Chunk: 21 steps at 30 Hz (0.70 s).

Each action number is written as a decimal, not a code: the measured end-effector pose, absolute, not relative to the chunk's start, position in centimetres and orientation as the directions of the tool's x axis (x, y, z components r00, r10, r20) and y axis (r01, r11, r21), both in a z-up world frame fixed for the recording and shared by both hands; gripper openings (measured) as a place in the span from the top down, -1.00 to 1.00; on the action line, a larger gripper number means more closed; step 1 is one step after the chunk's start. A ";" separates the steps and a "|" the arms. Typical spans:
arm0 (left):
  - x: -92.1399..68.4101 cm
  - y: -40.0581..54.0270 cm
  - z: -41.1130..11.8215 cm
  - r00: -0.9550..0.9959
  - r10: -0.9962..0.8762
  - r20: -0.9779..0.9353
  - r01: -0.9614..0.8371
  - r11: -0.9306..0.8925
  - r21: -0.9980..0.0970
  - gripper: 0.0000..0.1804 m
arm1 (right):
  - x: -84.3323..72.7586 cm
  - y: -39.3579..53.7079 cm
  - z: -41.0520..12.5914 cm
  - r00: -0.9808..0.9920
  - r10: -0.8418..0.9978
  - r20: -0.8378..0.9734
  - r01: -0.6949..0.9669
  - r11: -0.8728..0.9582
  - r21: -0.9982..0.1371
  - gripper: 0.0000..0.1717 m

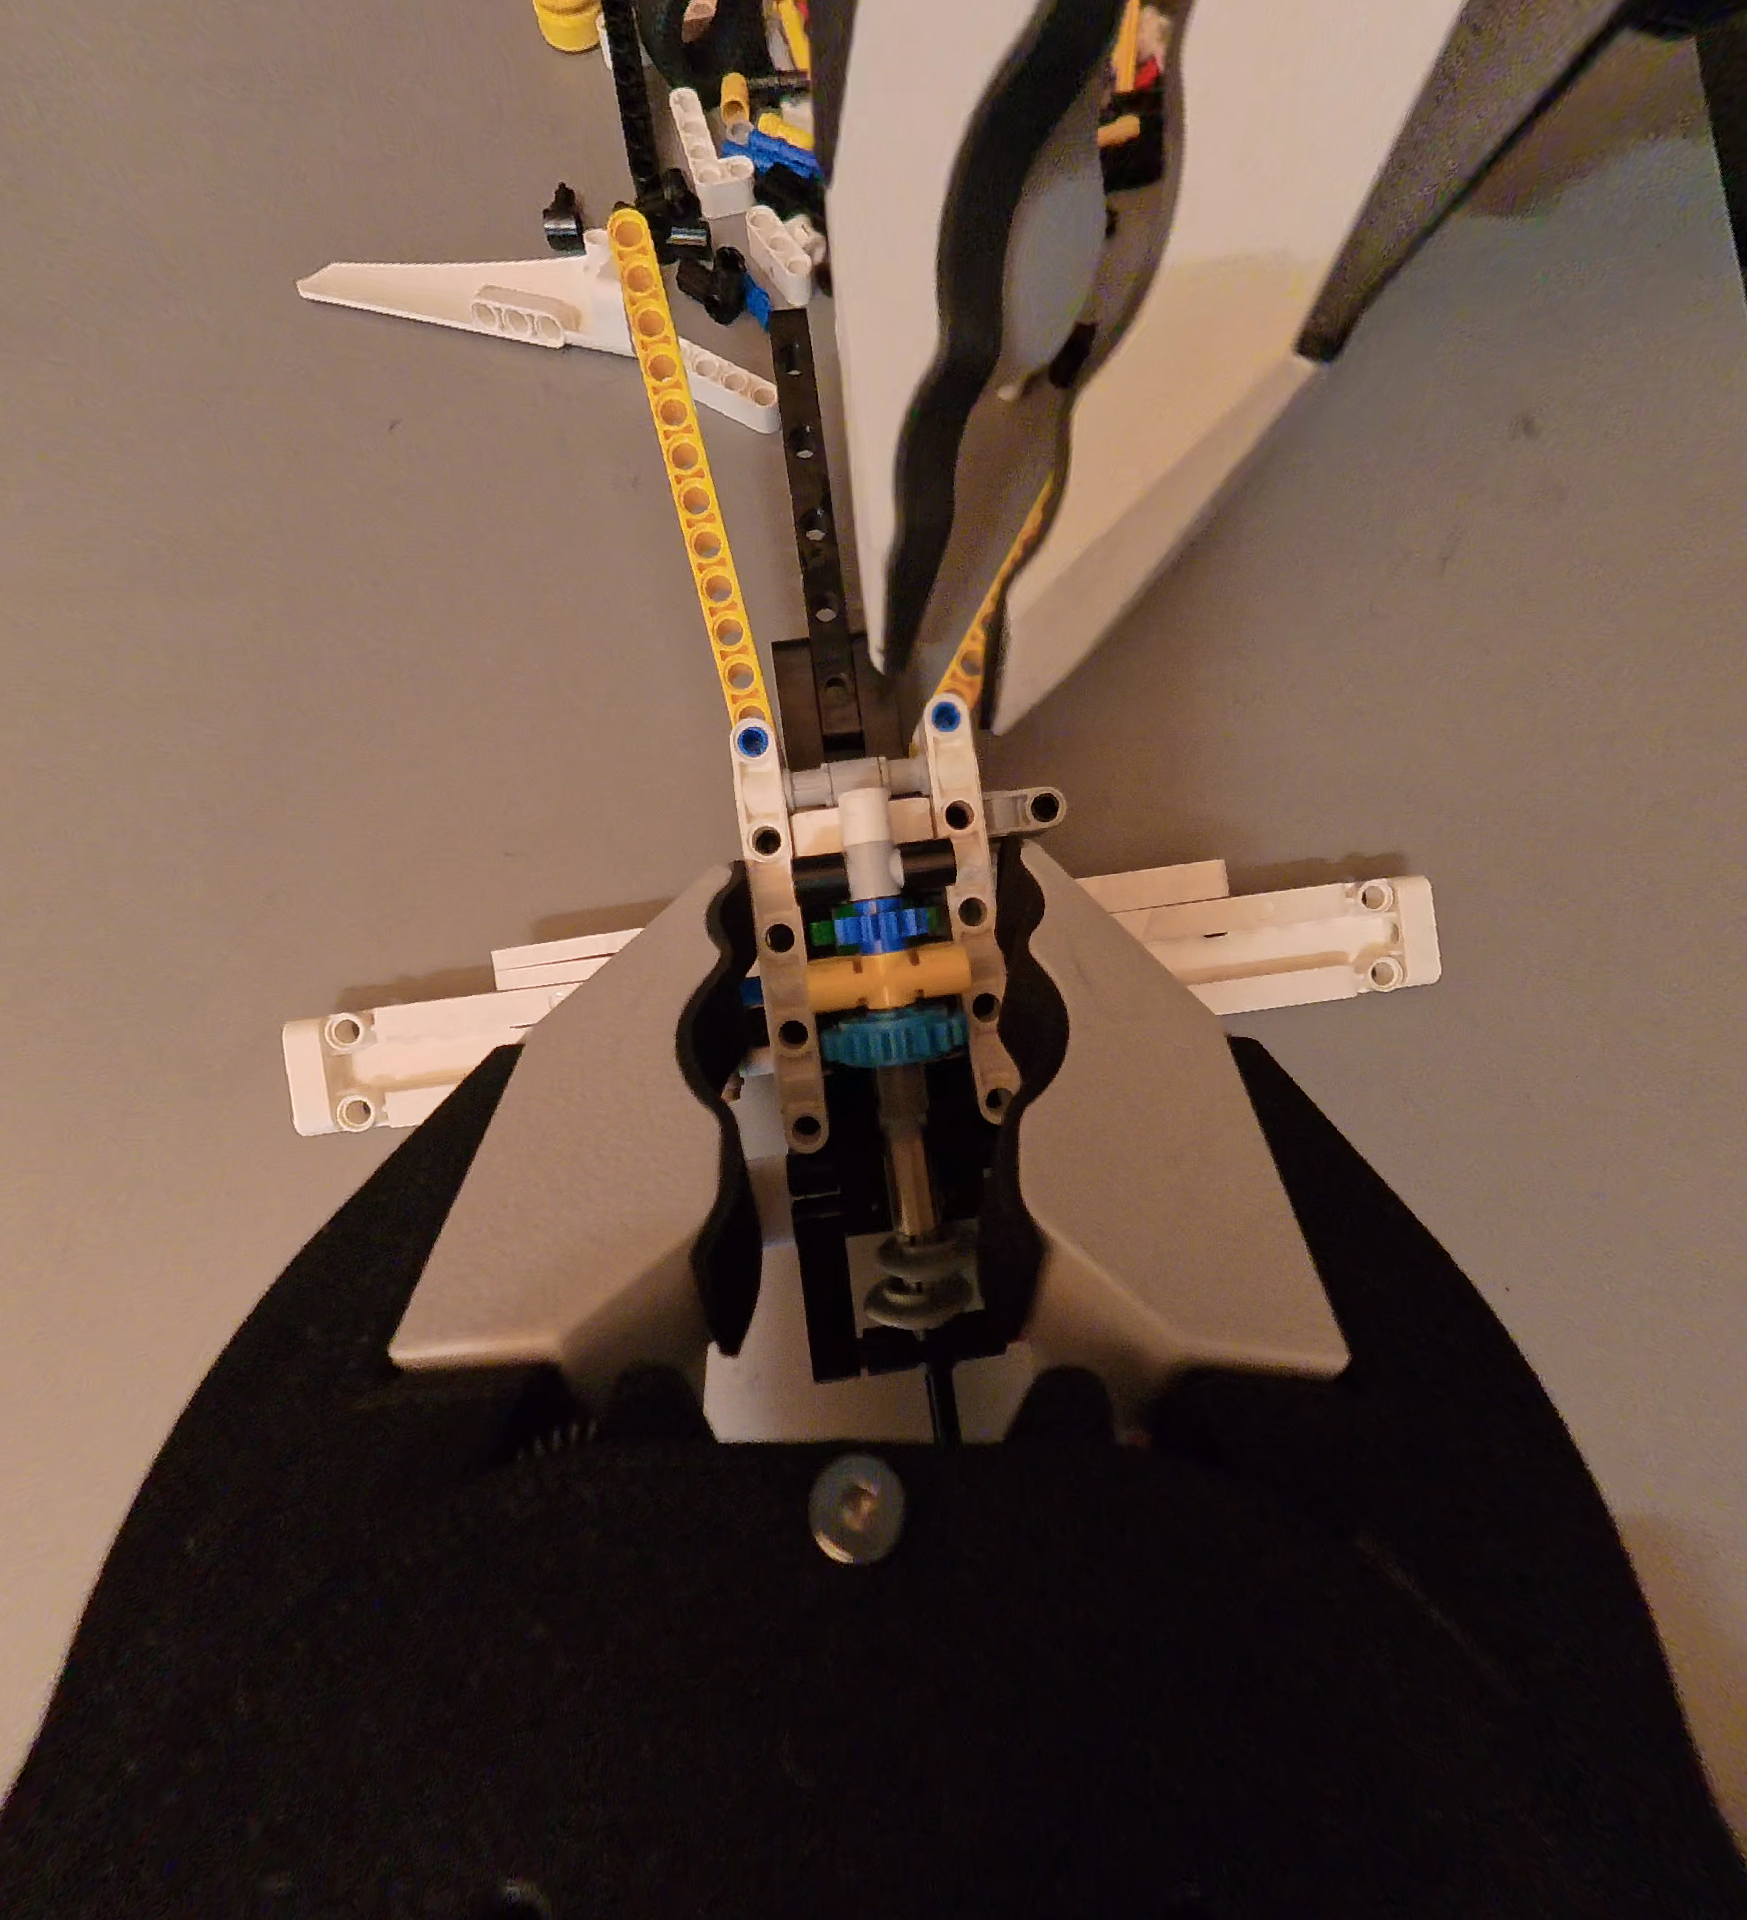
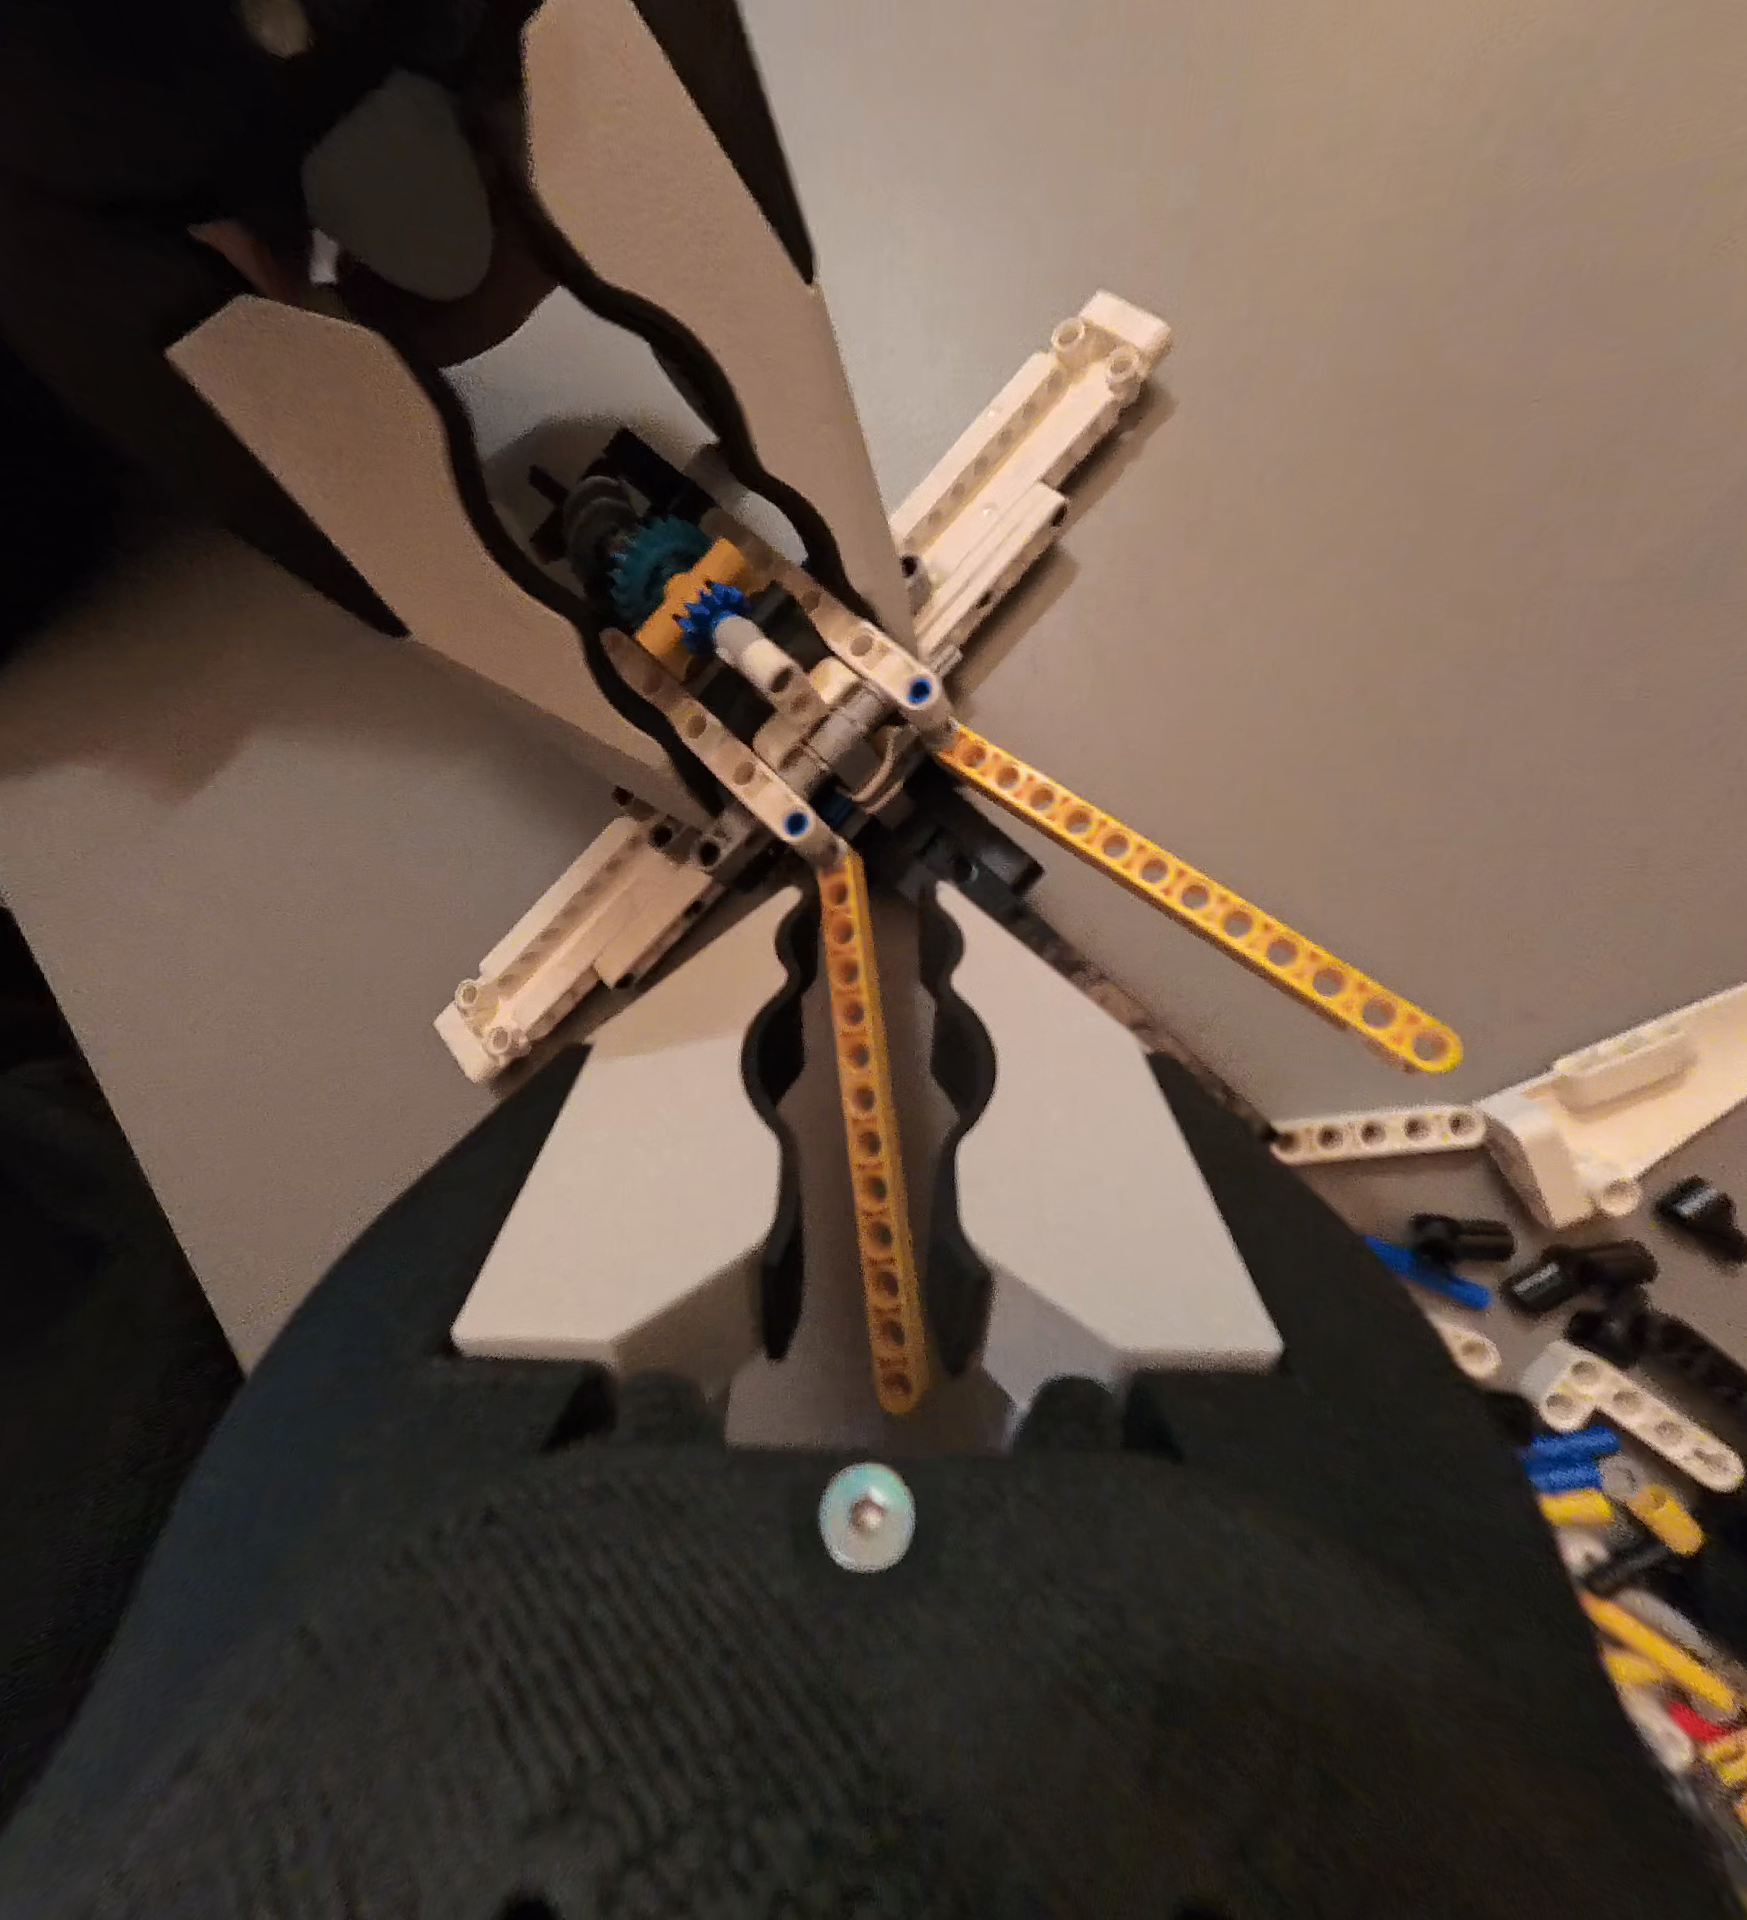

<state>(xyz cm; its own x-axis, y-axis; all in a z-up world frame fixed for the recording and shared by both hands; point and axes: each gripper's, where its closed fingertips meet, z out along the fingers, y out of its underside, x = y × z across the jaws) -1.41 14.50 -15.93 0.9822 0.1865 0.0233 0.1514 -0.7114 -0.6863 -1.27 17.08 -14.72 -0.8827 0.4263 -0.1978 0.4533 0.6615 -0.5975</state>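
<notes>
A brick-built model (image 1: pixel 874 935) sits on a grey desk (image 1: pixel 225 675). Its middle is a pale frame with a blue gear, a tan connector and a teal gear along a central axle. White beams (image 1: pixel 1295 935) stick out flat to the left and right of it.

The left hand-held gripper (image 1: pixel 874 883) reaches in from the near side and clasps the frame. Its black wavy pads (image 1: pixel 713 997) press against the frame's two pale sides, so it is gripping the model.

Two long yellow beams run from the far end of the frame, each pinned with a blue peg. The left yellow beam (image 1: pixel 687 478) lies free and angles away towards the far left. A black beam (image 1: pixel 812 499) runs between the two.

The right hand-held gripper (image 2: pixel 864 935) comes from the far side, pointing back at the model. The right yellow beam (image 2: pixel 869 1143) lies lengthwise between its black pads (image 2: pixel 781 1039). A narrow gap shows on each side of the beam, so the jaws stand slightly parted and do not squeeze it. The tips sit just beside the model's far end.

Further off lie loose parts (image 1: pixel 744 156) in yellow, blue, black and white. A white wing-shaped panel (image 1: pixel 453 301) lies at the far left, well apart from the model.
</notes>
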 end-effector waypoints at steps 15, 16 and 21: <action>-1.5 14.6 -16.0 0.980 0.195 0.034 0.165 -0.710 -0.684 0.47 | -1.2 16.7 -15.2 -0.960 0.272 0.059 0.190 0.796 -0.575 0.94; -1.5 14.6 -16.0 0.980 0.195 0.038 0.168 -0.709 -0.685 0.47 | -1.2 16.7 -15.2 -0.971 0.216 0.106 0.120 0.814 -0.569 0.94; -1.5 14.7 -16.0 0.979 0.196 0.049 0.174 -0.701 -0.692 0.47 | -1.1 16.7 -15.1 -0.982 -0.016 0.188 -0.120 0.823 -0.556 0.94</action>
